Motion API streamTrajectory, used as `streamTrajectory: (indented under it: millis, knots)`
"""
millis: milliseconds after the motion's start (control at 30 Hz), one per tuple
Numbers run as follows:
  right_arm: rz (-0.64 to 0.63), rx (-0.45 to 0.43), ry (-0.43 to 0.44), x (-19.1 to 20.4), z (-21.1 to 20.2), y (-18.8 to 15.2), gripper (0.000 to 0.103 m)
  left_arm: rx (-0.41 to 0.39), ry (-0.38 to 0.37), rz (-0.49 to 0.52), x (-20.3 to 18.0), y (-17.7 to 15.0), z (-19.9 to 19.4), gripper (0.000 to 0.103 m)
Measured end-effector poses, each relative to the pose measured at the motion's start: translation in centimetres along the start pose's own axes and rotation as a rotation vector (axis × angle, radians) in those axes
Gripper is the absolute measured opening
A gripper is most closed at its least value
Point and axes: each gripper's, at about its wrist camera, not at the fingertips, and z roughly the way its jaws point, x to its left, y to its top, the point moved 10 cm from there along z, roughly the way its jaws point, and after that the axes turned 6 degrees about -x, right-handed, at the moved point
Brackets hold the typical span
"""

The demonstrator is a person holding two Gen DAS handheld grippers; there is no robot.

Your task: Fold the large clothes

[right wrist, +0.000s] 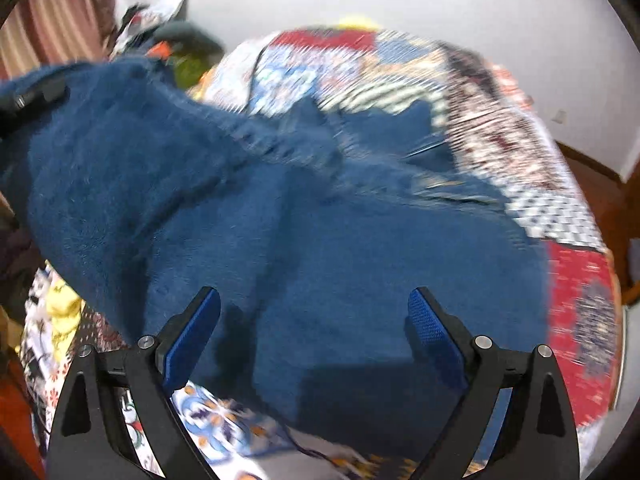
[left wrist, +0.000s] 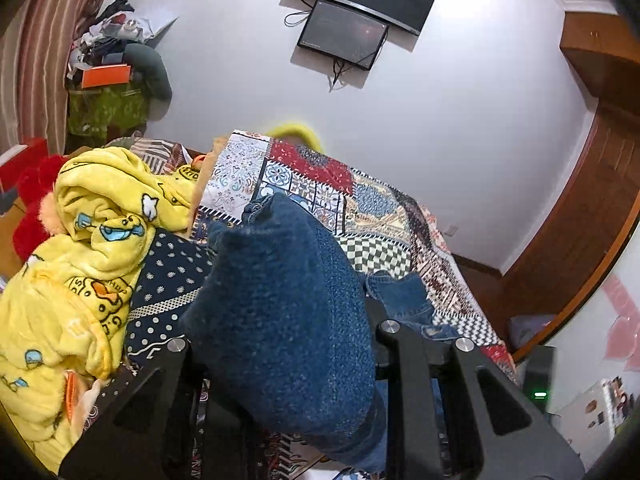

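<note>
A: Left gripper (left wrist: 280, 360)?
B: Clamped on blue fleece garment (left wrist: 280, 304), lifted above patchwork bedspread (left wrist: 372, 204).
A: Right gripper (right wrist: 314, 320)?
B: Jaws wide apart, nothing pinched; poised over same garment (right wrist: 320, 248), draped across bed. Yellow duck blanket (left wrist: 80, 264) beside.

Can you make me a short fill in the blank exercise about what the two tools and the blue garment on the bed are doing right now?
1. The left tool is shut on the ____ fleece garment.
2. The right tool has its jaws ____ above that garment.
3. The garment lies partly on a ____ bedspread.
4. Beside it is a yellow blanket printed with cartoon ____.

Missing words: blue; open; patchwork; ducks
</note>
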Motion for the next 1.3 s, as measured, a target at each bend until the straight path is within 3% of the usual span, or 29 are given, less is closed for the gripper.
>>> streamTrajectory:
  millis: [133,233,333,467,633,700,933,1000,1133,1200,1300]
  knots:
    - [-0.013,0.097,0.026,0.6,3.4,-1.4,0.094,0.036,0.003,0.023,-0.9,-1.8,1.1,0.024]
    - [0.002,0.122,0.046,-0.5,3.0,-2.0,0.094,0.046,0.022,0.109,-3.1,-2.5,1.9,0.024]
    - [0.041,0.053,0.018,-3.1,0.2,-1.6,0.094,0.048,-0.045,0.151,-6.7,-2.6,2.2,0.024]
    - [0.132,-0.053,-0.089,-9.0,-5.7,-1.5,0.094,0.060,-0.140,0.202,-13.2,-3.6,3.2,0.024]
    - [0.212,-0.118,-0.237,-16.1,-12.6,-2.8,0.094,0.128,-0.252,0.312,-21.7,-8.6,4.4,0.024]
    - [0.243,-0.122,-0.289,-18.3,-14.5,-4.2,0.094,0.193,-0.305,0.353,-24.3,-11.8,4.8,0.023]
    - [0.356,-0.095,-0.348,-22.4,-16.5,-9.1,0.094,0.400,-0.407,0.596,-27.7,-23.2,4.5,0.023]
    - [0.365,-0.083,-0.346,-22.5,-16.3,-10.0,0.094,0.437,-0.396,0.653,-27.6,-25.5,4.5,0.023]
    - [0.342,-0.067,-0.341,-21.7,-16.6,-11.0,0.094,0.426,-0.333,0.732,-27.8,-25.5,4.0,0.024]
    - [0.332,-0.079,-0.343,-21.2,-17.6,-11.2,0.094,0.427,-0.314,0.749,-28.1,-24.7,3.2,0.036]
    - [0.329,-0.101,-0.344,-20.9,-18.3,-11.1,0.094,0.414,-0.354,0.708,-28.2,-23.3,1.4,0.058]
